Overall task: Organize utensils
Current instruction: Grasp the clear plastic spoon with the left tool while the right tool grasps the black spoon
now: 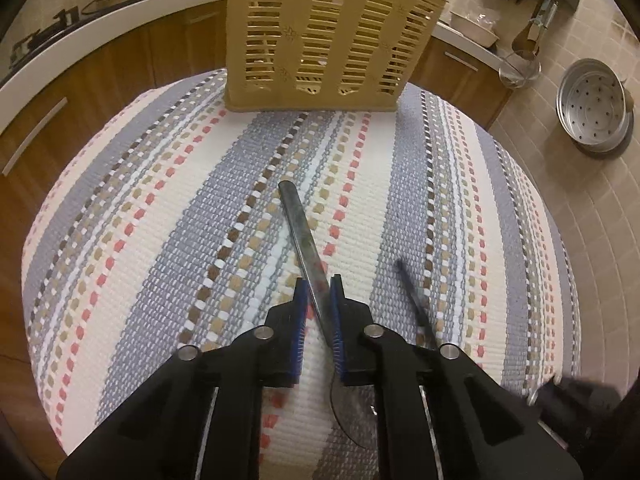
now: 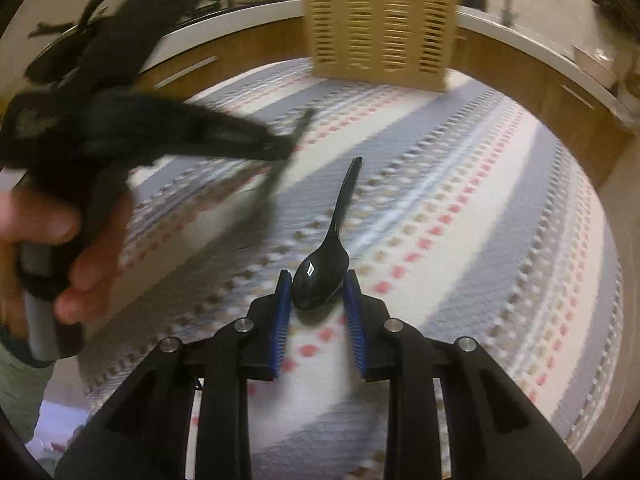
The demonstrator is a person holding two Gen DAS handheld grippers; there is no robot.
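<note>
**A:** Starting with the left wrist view, what do you count?

**B:** Two utensils on the striped woven mat (image 1: 160,220): one metal spoon (image 1: 310,264) and one dark, thin handle (image 1: 416,300) to its right, blurred. One tan slotted utensil holder (image 1: 320,40) stands at the mat's far edge, with a few pale utensils poking out of its top. Off the mat, one perforated steel pan (image 1: 594,108) sits on the tiled floor.

**B:** The metal spoon is long and flat-handled, dull grey, its handle pointing toward the holder and its bowl back under the gripper.

**A:** And the jaws?

**B:** The left gripper (image 1: 319,300) is clenched on the metal spoon's handle, both blue pads pressing its sides, with hardly any gap left.

**A:** Now the right wrist view.

**B:** One black spoon (image 2: 324,280), glossy, lying on the mat (image 2: 480,240) with its bowl nearest the camera and its slim handle running away toward the holder (image 2: 384,28). One holder again, at the far edge. The other gripper (image 2: 294,144) shows at left, badly blurred, gripped by a hand (image 2: 60,248), with a utensil in its tip.

**A:** The right jaws?

**B:** The right gripper (image 2: 315,280) is part open, closed in around the black spoon's bowl. The right pad touches the bowl's edge; the left one sits just beside it, and I cannot tell whether it presses.
</note>
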